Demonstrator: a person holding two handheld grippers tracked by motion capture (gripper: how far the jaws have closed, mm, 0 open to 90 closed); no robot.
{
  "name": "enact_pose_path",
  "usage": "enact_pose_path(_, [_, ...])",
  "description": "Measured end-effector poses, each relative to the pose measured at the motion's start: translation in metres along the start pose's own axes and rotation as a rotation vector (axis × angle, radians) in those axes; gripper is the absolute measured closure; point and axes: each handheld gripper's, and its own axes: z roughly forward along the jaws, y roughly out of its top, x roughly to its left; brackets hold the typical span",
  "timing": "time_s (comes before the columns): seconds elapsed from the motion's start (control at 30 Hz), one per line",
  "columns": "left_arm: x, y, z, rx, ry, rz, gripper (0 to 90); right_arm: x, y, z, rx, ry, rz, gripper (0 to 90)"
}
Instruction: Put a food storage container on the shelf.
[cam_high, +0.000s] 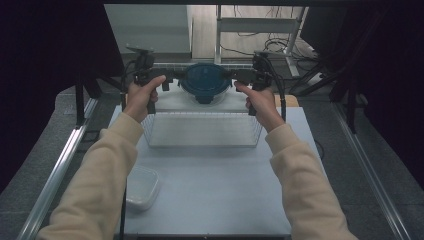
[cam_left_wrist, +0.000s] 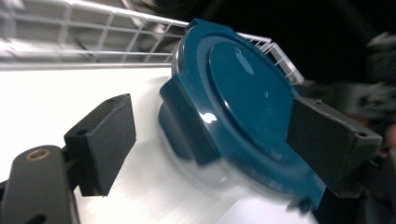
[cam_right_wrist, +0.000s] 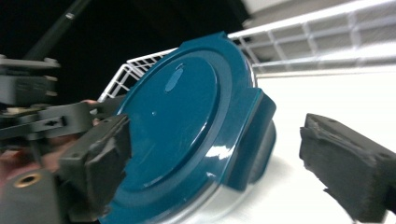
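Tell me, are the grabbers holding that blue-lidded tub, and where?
Nothing is held. Both the left gripper and right gripper stand open around the round container's side latches, with their pads off it.

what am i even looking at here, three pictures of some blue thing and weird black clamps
A person sits at a white table and holds a hand tool with two-jaw tongs in each hand. The high view looks down from above their arms. The other two pictures come from small cameras riding on each tool, looking along its black jaws.

The blue thing is the lid of a round clear container, standing inside a wire basket at the far end of the table. The left tongs and right tongs sit at its two sides. Both are open: the pads straddle the lid's side clips without pressing. A second, clear-lidded box lies near the person's left sleeve.
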Motion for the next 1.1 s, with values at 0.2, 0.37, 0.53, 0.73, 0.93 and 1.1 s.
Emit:
enact_pose_path(0.2, [-0.02,-0.033,-0.03,-0.025,0.053,0.142,17.7,0.014,-0.017,-0.035,0.001,-0.078,-0.216,9.1])
enact_pose_path(0.37, [-0.031,-0.076,-0.044,0.004,0.043,0.216,18.8,0.015,-0.049,-0.067,-0.04,-0.04,-0.339,15.2])
enact_pose_path(0.53, [-0.037,-0.122,-0.054,0.013,0.042,0.272,19.2,0.014,-0.087,-0.089,-0.033,-0.037,-0.401,17.3])
enact_pose_path(0.73, [-0.037,-0.166,-0.056,0.065,0.052,0.321,22.0,0.013,-0.139,-0.098,0.001,-0.015,-0.459,21.5])
enact_pose_path(0.93, [-0.034,-0.199,-0.06,0.118,0.067,0.339,23.8,0.003,-0.184,-0.098,0.067,-0.036,-0.48,24.0])
enact_pose_path(1.1, [-0.024,-0.229,-0.057,0.176,0.052,0.313,25.8,-0.012,-0.217,-0.092,0.142,-0.039,-0.458,24.4])
